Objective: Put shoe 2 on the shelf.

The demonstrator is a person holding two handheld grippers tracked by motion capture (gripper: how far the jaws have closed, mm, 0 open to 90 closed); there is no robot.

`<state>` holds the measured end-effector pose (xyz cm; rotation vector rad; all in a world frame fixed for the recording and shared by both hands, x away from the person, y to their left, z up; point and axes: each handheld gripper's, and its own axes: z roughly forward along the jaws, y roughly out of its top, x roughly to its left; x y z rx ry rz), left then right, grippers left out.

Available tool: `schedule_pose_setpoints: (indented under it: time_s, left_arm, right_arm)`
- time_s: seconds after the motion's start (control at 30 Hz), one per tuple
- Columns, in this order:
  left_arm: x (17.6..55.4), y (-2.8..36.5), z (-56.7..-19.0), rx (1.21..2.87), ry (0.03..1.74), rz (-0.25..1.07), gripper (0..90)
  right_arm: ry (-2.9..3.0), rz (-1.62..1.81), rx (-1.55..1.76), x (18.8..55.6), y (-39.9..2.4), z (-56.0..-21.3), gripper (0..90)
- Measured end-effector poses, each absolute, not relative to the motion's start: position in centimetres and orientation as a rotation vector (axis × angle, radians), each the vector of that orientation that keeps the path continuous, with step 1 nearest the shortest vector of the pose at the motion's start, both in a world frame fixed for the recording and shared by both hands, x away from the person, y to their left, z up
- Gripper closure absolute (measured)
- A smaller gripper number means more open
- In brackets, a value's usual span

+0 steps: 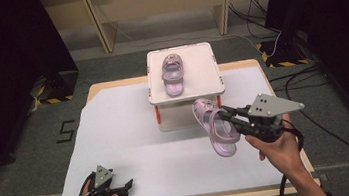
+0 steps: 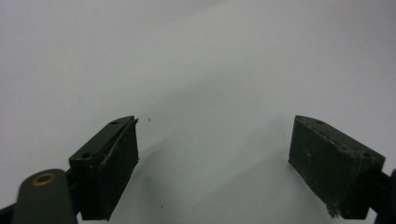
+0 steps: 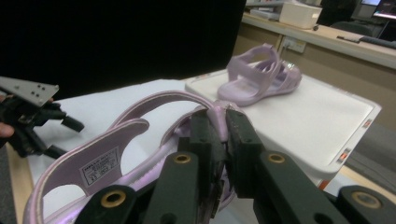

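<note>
My right gripper (image 1: 226,115) is shut on a strap of a lilac sandal (image 1: 215,127), which hangs tilted above the white table sheet (image 1: 121,134) just in front of a white box. In the right gripper view the jaws pinch the strap of that sandal (image 3: 116,154) between them. A second lilac sandal (image 1: 173,74) lies on the white lid of the box (image 1: 161,92), and the right gripper view has this sandal (image 3: 261,77) beyond the jaws. My left gripper (image 1: 128,187) rests low at the table's near left corner, open, with nothing between its fingers (image 2: 112,168).
Wooden table legs (image 1: 97,22) and cables (image 1: 276,40) stand on the floor behind the table. Dark curtains (image 1: 1,59) flank both sides. Yellow-black tape (image 1: 54,99) marks the floor at left.
</note>
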<state>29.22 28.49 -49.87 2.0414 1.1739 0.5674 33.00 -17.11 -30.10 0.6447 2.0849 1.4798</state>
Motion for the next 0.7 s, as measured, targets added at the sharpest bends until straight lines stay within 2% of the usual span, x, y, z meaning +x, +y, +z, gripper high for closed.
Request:
schedule_pose_setpoints:
  time_s: [0.37,0.7]
  left_arm:
    - [29.2,28.5,-49.9,2.04,1.175,0.565,15.3]
    - [29.2,28.5,-49.8,2.042,1.174,0.561,15.3]
  right_arm:
    - [2.032,1.428,0.681,37.1,-17.1,-27.3,83.0]
    - [2.01,1.365,0.718,41.9,-15.8,-26.8,83.0]
